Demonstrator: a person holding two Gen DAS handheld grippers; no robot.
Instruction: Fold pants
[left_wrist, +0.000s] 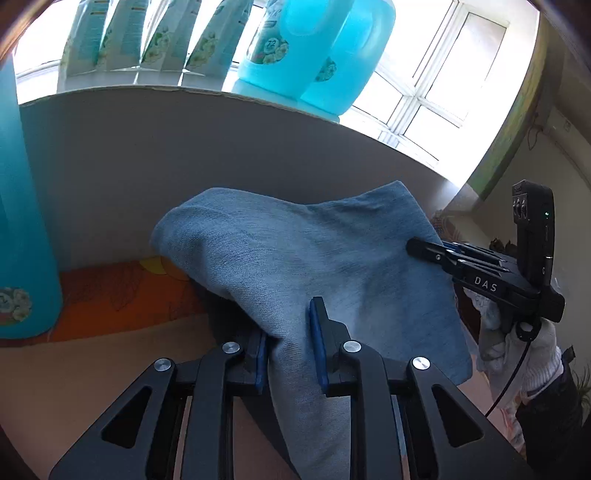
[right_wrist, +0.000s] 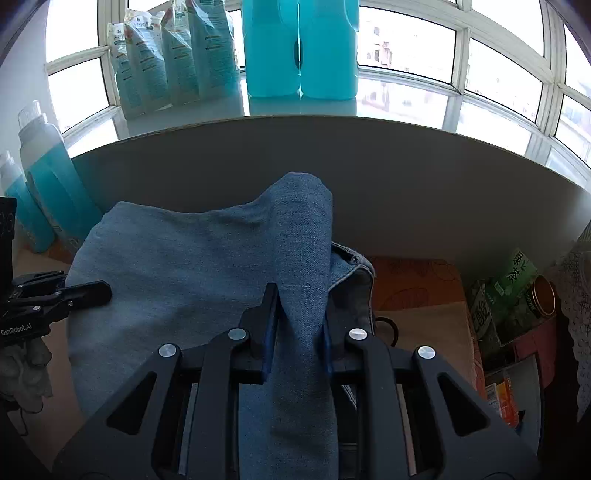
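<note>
Below a bright window sill lined with two translucent turquoise detergent jugs (right_wrist: 301, 48), one labelled "72", and a row of pale printed refill pouches (right_wrist: 173, 62), the faded blue denim pants (left_wrist: 314, 258) are hanging as a folded sheet over an orange leaf-patterned cloth (left_wrist: 122, 295). The black left gripper (left_wrist: 288, 350) and the black right gripper (right_wrist: 297, 339), marked "DAS" and "GenRobot.AI", are each standing narrowly parted with a bunched denim fold filling the gap between their blue pads, while green cartons (right_wrist: 513, 284) with Chinese characters are sitting rightward.
</note>
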